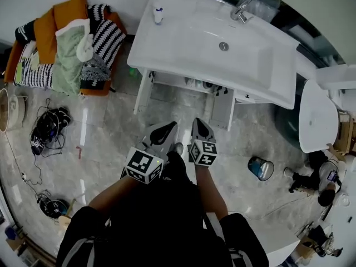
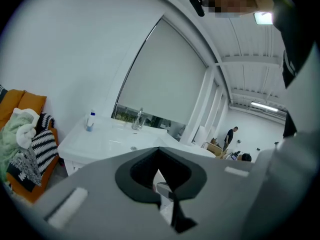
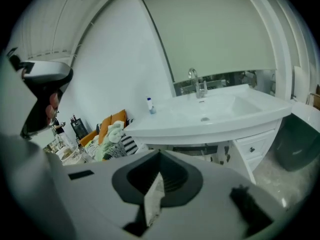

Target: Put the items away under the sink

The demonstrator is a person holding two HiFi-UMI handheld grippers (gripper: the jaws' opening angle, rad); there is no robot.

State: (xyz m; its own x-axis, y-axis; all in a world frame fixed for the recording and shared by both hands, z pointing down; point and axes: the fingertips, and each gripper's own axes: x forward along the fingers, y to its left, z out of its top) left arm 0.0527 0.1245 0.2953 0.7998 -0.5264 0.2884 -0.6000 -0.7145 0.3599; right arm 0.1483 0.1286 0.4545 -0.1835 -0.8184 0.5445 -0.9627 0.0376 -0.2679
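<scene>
While the person is facing the sink (image 1: 183, 43), the left tongs (image 1: 167, 129) and right tongs (image 1: 200, 128) are hovering low — both pinched together and empty, seemingly because nothing is chosen yet.

Bright even indoor light, strong fisheye distortion, dark vignetted corners, floor glare

Open floor (image 1: 167, 113) ahead, up to sink (image 1: 183, 38). Gap beneath hemmed by white leg (image 1: 142, 92) left, drawer block (image 1: 222, 111) right. Small items (image 1: 200, 84) crowding shelf (image 1: 167, 80). Jar (image 1: 260, 168) off right.
</scene>
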